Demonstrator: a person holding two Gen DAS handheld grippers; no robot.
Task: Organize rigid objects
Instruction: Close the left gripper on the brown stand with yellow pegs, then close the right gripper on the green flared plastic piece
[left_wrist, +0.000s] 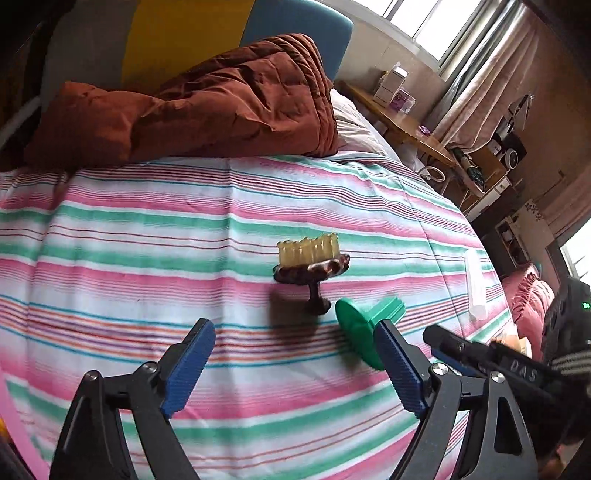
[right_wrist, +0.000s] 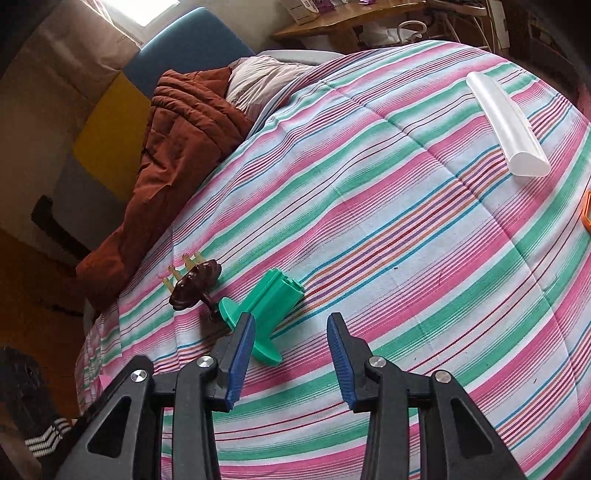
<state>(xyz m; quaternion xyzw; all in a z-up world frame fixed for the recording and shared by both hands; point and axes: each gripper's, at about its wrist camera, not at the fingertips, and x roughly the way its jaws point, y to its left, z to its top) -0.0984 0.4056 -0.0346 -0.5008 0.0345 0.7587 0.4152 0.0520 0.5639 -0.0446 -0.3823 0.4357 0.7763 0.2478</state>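
While the left gripper (left_wrist: 295, 354) hovers low over the striped bedspread (left_wrist: 147, 236), its blue pads stand wide apart, empty. Ahead lie a brown scalp brush (left_wrist: 310, 269), bristles up, and a green plastic piece (left_wrist: 360, 328) just beside it; the right gripper (left_wrist: 461, 350) reaches in from the right.

Right wrist view: right gripper (right_wrist: 291, 354) pitched down, jaws apart, holding nothing; green plastic piece (right_wrist: 266, 310) near its left pad, brown scalp brush (right_wrist: 195, 282) beyond, white tube (right_wrist: 506, 125) well apart.

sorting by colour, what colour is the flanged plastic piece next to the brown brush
Green; the flanged plastic piece shows best in the right wrist view, beside the brown brush.
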